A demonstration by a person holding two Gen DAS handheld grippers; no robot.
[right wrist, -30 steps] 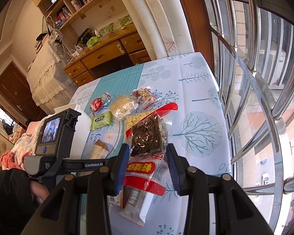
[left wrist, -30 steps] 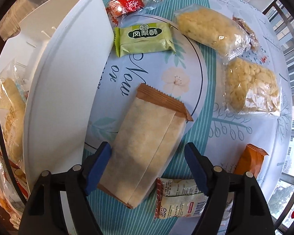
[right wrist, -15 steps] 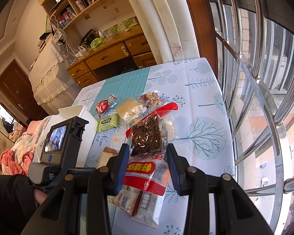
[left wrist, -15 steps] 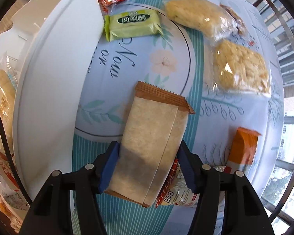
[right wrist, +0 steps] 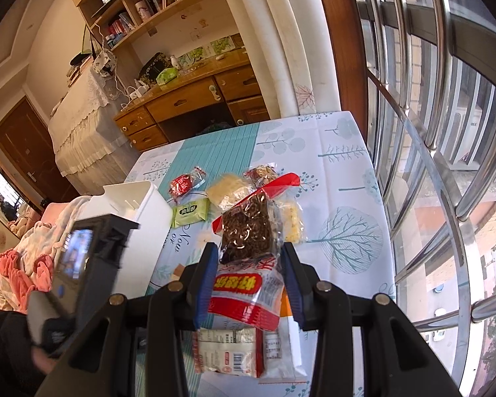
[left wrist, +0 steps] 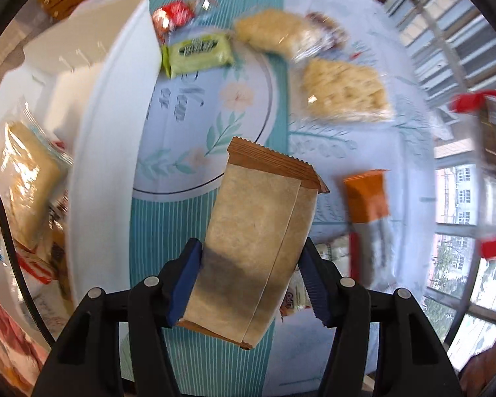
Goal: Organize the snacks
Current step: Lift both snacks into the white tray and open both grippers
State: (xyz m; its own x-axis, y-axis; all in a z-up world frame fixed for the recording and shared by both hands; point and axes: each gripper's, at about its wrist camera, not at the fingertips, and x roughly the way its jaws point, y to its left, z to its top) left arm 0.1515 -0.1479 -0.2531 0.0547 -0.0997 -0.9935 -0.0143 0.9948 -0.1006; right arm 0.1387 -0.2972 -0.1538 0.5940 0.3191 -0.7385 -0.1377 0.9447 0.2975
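Both tongs were closed on snacks: the left tongs (left wrist: 249,279) pinched a kraft-paper packet (left wrist: 259,244) near its lower end, above the counter (left wrist: 195,357), with the white bin (left wrist: 105,152) to their left. Light, creasable, it probably needed gentle pressure. The right tongs (right wrist: 248,279) gripped a crinkly clear-plastic snack bag (right wrist: 248,258) at mid-length.

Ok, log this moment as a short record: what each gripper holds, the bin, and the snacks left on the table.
left gripper: shut on tan paper-look snack packet with brown crimped ends, lifted off the cloth
right gripper: shut on clear packet of dark shredded snack with red and yellow label
white plastic bin: on the left of the table, wrapped snacks already inside
still on floral tablecloth: green square packet, red round wrapped sweet, two clear bags of pale yellow puffed snack, orange-ended packet
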